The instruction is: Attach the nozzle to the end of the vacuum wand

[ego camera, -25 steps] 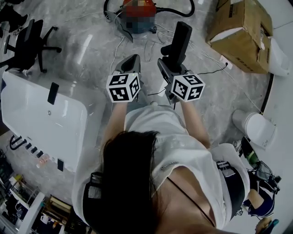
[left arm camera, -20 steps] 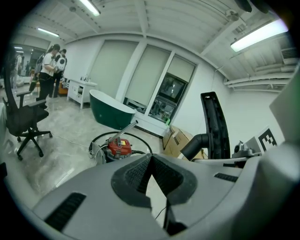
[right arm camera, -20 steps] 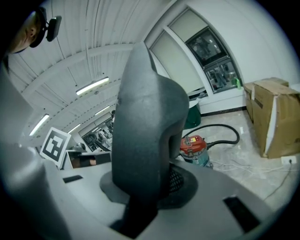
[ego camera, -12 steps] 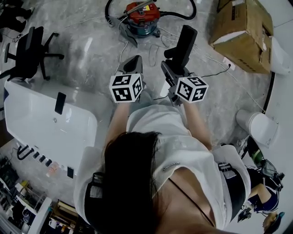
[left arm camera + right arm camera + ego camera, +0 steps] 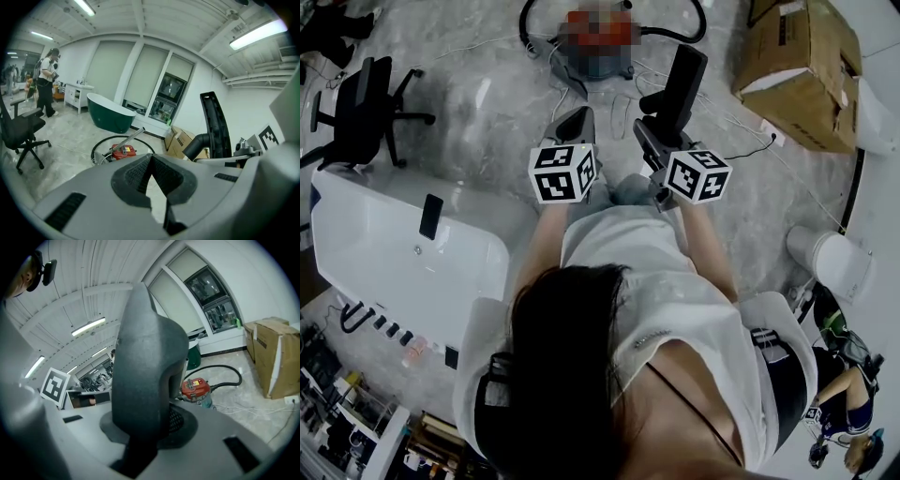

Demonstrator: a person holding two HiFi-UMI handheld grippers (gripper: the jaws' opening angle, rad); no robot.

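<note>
My right gripper (image 5: 662, 133) is shut on the black floor nozzle (image 5: 680, 86), which stands up from its jaws and fills the right gripper view (image 5: 145, 357). The nozzle also shows in the left gripper view (image 5: 214, 126). My left gripper (image 5: 575, 127) hangs beside it with its jaws closed together (image 5: 151, 161) and nothing in them. Ahead on the floor sits the red vacuum (image 5: 600, 42) (image 5: 123, 151) (image 5: 196, 389) with its black hose (image 5: 225, 369). The metal wand (image 5: 127, 139) slants up from it. Both grippers are well short of the wand.
A white tub (image 5: 394, 239) lies at the left with a black office chair (image 5: 361, 98) beyond it. Cardboard boxes (image 5: 797, 61) (image 5: 274, 357) stand at the right. A white bin (image 5: 825, 261) is lower right. Cables trail on the floor. A green bathtub (image 5: 110, 115) stands far back.
The person has stepped forward toward the vacuum: both grippers moved ahead with the nozzle still held, and the white tub and chair slid back in the head view.
</note>
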